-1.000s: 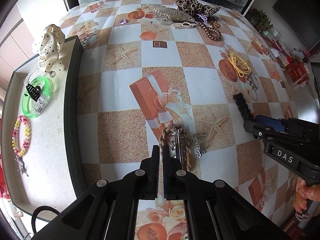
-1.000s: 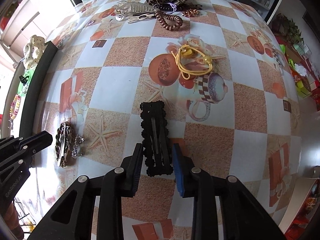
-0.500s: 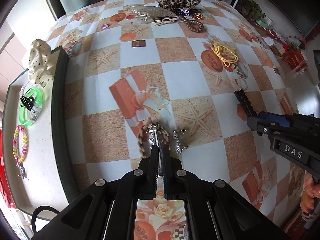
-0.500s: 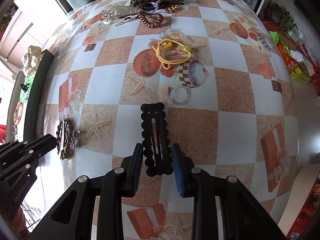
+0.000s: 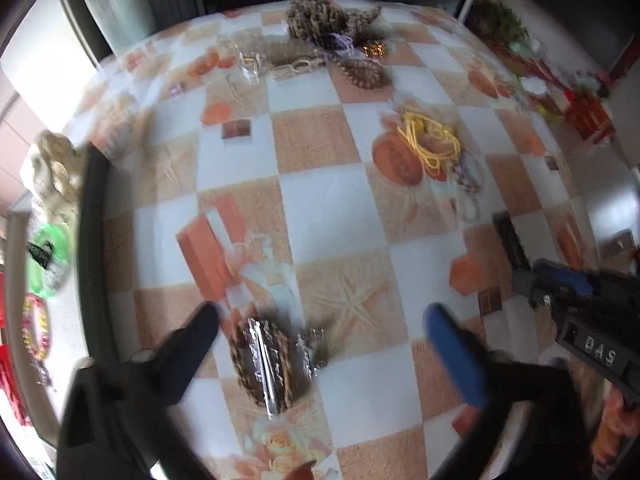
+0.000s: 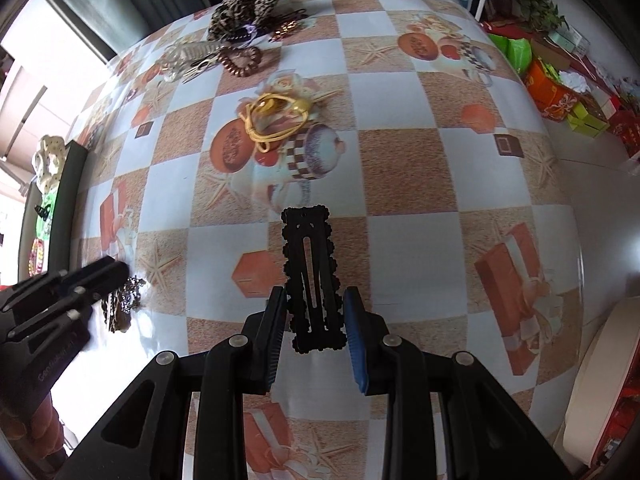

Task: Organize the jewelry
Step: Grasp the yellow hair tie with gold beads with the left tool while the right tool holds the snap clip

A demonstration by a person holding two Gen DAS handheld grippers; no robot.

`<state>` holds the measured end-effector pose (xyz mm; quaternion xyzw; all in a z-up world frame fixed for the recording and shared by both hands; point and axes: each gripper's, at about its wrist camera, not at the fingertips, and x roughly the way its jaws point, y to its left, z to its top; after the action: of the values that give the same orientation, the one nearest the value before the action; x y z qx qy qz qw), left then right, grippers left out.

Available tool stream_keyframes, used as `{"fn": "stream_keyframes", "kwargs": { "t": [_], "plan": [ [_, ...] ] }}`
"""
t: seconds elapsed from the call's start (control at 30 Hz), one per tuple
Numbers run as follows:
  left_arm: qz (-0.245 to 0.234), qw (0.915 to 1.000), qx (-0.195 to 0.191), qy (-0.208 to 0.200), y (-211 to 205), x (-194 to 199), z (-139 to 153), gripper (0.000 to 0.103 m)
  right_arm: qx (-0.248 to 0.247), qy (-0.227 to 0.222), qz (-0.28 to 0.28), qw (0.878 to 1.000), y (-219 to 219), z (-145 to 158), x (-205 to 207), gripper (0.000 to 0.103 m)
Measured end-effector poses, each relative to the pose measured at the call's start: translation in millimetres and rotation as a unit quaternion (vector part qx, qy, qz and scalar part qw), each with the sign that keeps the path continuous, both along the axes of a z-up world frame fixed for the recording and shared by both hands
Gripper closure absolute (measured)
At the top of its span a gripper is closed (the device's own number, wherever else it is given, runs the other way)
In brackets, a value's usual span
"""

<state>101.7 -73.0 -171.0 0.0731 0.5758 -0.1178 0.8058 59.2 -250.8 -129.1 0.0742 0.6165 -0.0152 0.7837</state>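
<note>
The left tool (image 5: 320, 316) hangs wide apart over the braided brown hair clip (image 5: 262, 364), lying lengthwise on the table (image 5: 320, 208) just right of the tray (image 5: 94, 240); earlier its fingers were together. The right tool (image 6: 316, 316) brackets the black hair clip (image 6: 314, 280), unclamped as before.

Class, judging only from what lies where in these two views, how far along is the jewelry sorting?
Done: the tray on the left already holds a green bangle and a beaded bracelet. In hand: the right gripper brackets the black hair clip; the left gripper is open by the braided clip. Left: yellow hair ties, brown coil tie, leopard scrunchie.
</note>
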Motion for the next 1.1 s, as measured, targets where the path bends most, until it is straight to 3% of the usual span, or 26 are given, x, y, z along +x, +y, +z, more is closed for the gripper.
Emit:
{"fn": "stream_keyframes", "kwargs": {
  "t": [0.23, 0.5, 0.8, 0.9, 1.0, 1.07, 1.1],
  "plan": [
    [-0.012, 0.9996, 0.012, -0.024, -41.4, 34.2, -2.2, 0.0, 0.008, -0.007, -0.026, 1.0, -24.8, 6.0, -1.5, 0.071],
    [-0.023, 0.9996, -0.017, -0.008, -86.6, 70.6, -16.6, 0.0, 0.013, -0.012, -0.046, 0.999, -47.0, 8.1, -3.3, 0.071],
    [-0.031, 0.9994, -0.004, -0.015, -120.7, 96.3, -32.9, 0.0, 0.021, -0.01, -0.063, 0.998, -67.0, 2.8, -6.8, 0.071],
    [-0.036, 0.9992, 0.011, -0.008, -129.2, 101.4, -41.3, 0.016, 0.022, -0.01, -0.067, 0.997, -71.1, 1.6, -6.9, 0.071],
    [-0.037, 0.9992, 0.008, -0.009, -129.6, 100.2, -43.2, 0.02, 0.023, -0.011, -0.069, 0.997, -74.0, 1.3, -6.8, 0.071],
    [-0.045, 0.9989, 0.005, -0.013, -130.5, 97.9, -41.1, 0.031, 0.022, -0.012, -0.07, 0.997, -74.9, 1.2, -6.0, 0.071],
    [-0.052, 0.9985, 0.003, -0.017, -131.6, 96.6, -39.5, 0.046, 0.022, -0.012, -0.07, 0.997, -75.1, 1.1, -5.7, 0.071]
  ]
}}
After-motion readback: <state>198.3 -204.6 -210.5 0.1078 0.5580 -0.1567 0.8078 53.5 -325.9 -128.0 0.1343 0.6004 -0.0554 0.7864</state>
